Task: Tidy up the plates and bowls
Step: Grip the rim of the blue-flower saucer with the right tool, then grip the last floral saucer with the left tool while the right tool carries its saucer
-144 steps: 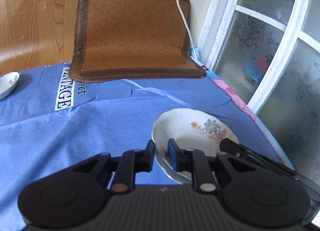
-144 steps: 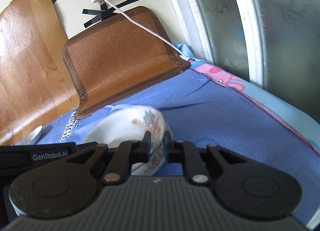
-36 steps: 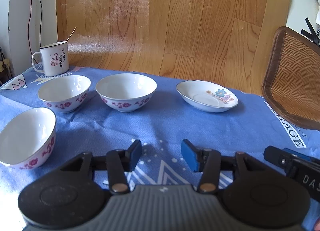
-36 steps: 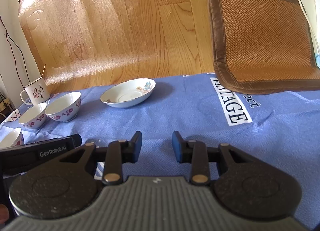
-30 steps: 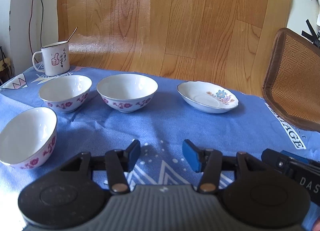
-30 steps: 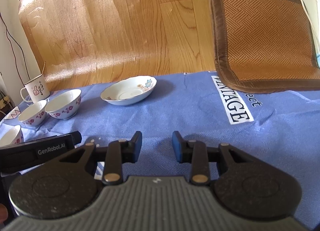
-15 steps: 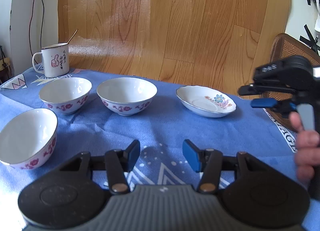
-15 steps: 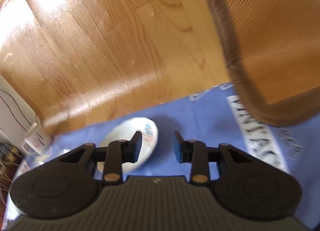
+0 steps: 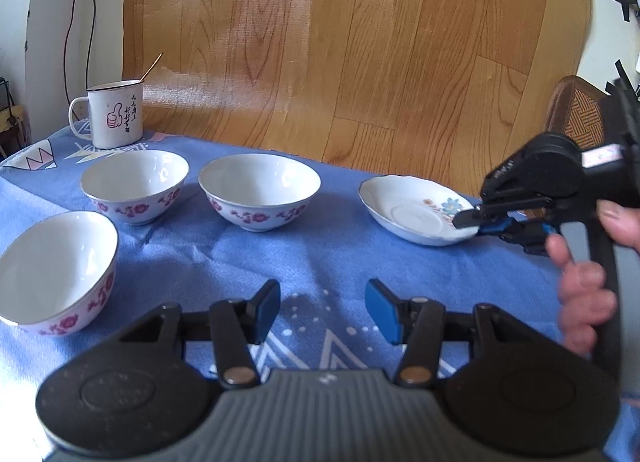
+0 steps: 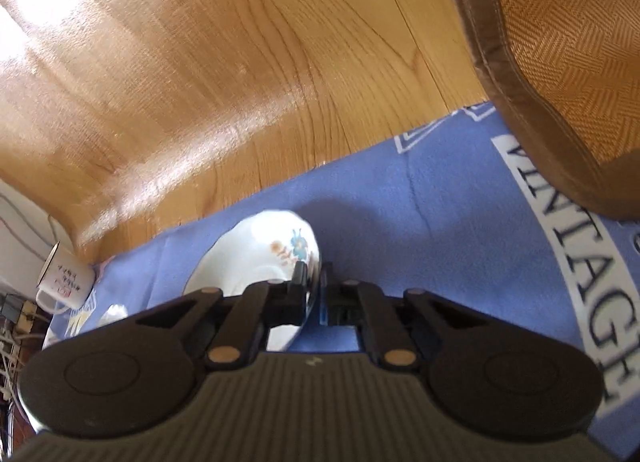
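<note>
A white floral plate (image 9: 412,214) lies on the blue cloth at the back right. My right gripper (image 9: 472,223) is shut on its right rim; in the right wrist view the right gripper (image 10: 314,282) pinches the plate (image 10: 256,254). Three white bowls with purple flowers stand on the left: one at the near left (image 9: 56,270), one behind it (image 9: 134,185), one in the middle (image 9: 259,189). My left gripper (image 9: 322,308) is open and empty, low over the cloth in front of the bowls.
A white enamel mug (image 9: 114,113) with a spoon stands at the back left. A wood-pattern board (image 9: 340,41) stands behind the table. A brown woven mat (image 10: 560,53) leans at the back right. The blue cloth (image 9: 328,258) covers the table.
My right gripper has swung in from the right and closed on the floral plate's rim. My left gripper has stayed open and nearly still.
</note>
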